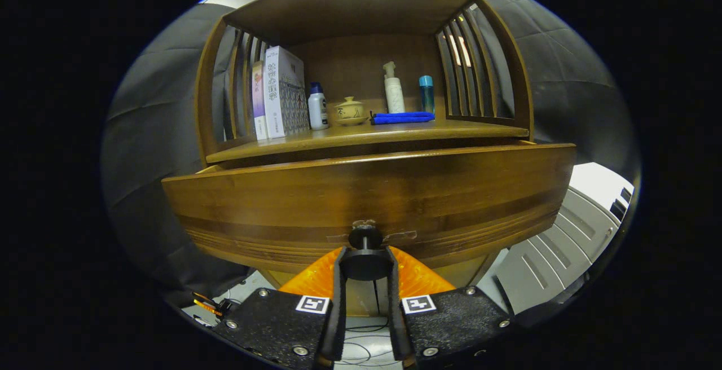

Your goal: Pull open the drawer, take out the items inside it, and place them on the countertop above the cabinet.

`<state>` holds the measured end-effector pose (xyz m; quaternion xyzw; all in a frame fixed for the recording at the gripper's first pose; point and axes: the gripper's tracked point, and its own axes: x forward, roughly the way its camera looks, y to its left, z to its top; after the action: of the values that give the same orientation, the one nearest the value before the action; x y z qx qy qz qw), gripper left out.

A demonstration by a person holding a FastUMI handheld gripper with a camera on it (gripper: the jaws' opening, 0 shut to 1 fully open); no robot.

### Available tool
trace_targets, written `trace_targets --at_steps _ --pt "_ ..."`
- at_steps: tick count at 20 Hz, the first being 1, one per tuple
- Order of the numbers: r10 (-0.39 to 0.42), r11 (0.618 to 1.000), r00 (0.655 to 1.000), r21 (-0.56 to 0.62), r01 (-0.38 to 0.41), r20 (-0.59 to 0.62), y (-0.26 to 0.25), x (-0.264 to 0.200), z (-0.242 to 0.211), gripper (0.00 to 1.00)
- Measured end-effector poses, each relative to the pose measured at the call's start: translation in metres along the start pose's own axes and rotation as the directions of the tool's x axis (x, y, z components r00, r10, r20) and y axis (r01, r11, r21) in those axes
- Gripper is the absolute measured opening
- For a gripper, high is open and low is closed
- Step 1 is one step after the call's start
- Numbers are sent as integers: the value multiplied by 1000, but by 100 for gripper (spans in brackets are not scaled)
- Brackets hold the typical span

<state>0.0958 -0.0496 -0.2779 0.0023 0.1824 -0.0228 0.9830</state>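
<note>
A dark wooden drawer front (366, 189) stands pulled out from the cabinet, tilted slightly, right in front of me. Its black round knob (365, 257) sits between my two fingers, and my gripper (365, 265) is shut on the knob, both black pads pressing its sides. The orange finger bodies (316, 277) spread out under the drawer front. The drawer's inside is hidden behind its front panel. Above it runs the wooden countertop (462, 130), roofed by an open shelf frame.
On the countertop stand two boxes (279, 96), a white bottle (317, 108), a small lidded ceramic pot (350, 111), a folded blue cloth (401, 117), a white pump bottle (393, 91) and a blue-capped bottle (426, 92). Slatted side rails flank the shelf. A grey-white panel (569, 234) lies low right.
</note>
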Motion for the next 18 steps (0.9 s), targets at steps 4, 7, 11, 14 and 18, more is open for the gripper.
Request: trace_targets --at_steps 4,7,11,14,18 --pt "7 1000 1000 -1 -7 -4 1 -24 -14 33" --pt "0 1000 1000 -5 0 -15 3 -38 -17 33" --pt "6 1000 999 9 -6 -36 5 -57 -27 33" --pt "1 1000 999 -20 -2 -36 4 -72 -33 33" --pt "8 1000 999 -27 -9 -45 4 -82 -39 33"
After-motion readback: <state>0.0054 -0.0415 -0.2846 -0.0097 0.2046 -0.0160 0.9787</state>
